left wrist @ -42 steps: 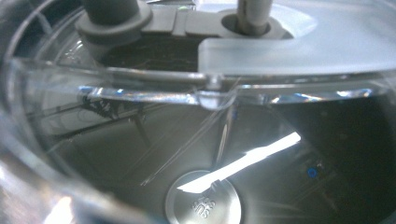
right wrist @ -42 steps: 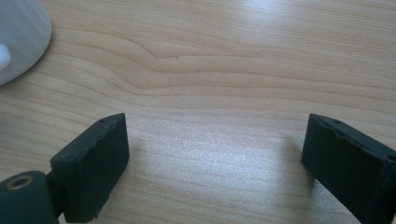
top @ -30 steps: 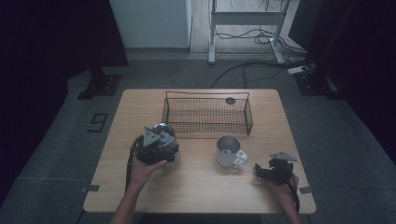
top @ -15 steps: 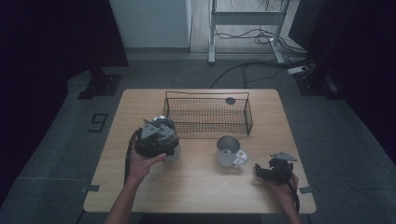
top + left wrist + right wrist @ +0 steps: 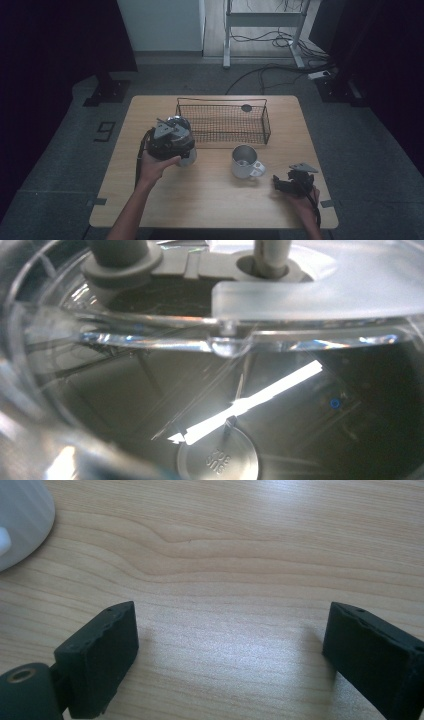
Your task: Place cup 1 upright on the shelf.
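My left gripper (image 5: 169, 141) is held in a hand over the table's left half, just left of the wire basket (image 5: 265, 122). It is shut on a clear pot (image 5: 188, 157) with a grey hinged lid, and its jaws are hidden. In the left gripper view the pot's (image 5: 150, 390) glassy wall and round metal bottom are very close. My right gripper (image 5: 278, 184) rests low at the front right with its jaws wide apart and only bare wood between them (image 5: 230, 650). A white mug (image 5: 243, 162) stands left of it, and its side (image 5: 20, 515) shows in the right gripper view.
The black wire basket stands at the back middle of the wooden table (image 5: 210, 200), with a small dark disc (image 5: 246, 107) at its far side. Cables and a metal stand's feet (image 5: 260, 35) lie on the floor behind.
My left hand has carried the gripper and the pot up and a little towards the basket. The right gripper and the mug have stayed where they were.
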The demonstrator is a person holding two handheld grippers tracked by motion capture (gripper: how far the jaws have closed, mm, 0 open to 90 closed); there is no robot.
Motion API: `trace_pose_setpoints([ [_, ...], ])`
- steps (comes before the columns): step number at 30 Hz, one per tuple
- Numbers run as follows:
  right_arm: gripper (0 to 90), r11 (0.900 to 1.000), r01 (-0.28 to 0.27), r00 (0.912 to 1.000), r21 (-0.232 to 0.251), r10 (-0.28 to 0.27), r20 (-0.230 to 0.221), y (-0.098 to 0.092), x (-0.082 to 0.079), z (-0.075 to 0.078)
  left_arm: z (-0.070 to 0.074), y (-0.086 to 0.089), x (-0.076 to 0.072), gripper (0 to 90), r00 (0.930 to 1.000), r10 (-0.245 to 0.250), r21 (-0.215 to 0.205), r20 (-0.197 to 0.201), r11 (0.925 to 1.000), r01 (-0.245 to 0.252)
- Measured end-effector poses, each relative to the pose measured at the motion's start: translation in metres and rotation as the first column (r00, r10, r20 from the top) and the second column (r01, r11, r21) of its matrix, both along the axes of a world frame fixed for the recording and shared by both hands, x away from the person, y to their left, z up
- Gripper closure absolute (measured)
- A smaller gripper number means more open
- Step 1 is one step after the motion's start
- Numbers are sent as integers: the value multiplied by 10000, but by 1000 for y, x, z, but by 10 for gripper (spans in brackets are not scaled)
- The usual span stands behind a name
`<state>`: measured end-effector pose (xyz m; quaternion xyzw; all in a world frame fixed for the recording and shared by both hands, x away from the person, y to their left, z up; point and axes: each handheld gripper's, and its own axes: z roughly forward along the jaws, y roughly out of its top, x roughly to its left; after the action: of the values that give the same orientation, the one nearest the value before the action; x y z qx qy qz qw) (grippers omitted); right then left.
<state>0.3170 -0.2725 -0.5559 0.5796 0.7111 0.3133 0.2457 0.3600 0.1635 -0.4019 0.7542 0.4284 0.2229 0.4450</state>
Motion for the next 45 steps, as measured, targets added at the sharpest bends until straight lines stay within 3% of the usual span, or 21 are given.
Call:
trace_pose_setpoints([
  [12, 73, 10000, -17, 10000, -19, 18, 6, 0, 0, 0, 11, 1, 12, 42, 9999, 151, 40, 78, 9999, -152],
  [30, 73, 10000, -41, 10000, -34, 41, -3, 0, 0, 0, 17, -1, 23, 42, 9996, 292, 49, -65, 9996, -291],
  [45, 78, 10000, -30, 10000, -23, 30, 27, 0, 0, 0, 31, -3, 29, 42, 9995, 302, 14, 104, 9995, -302],
])
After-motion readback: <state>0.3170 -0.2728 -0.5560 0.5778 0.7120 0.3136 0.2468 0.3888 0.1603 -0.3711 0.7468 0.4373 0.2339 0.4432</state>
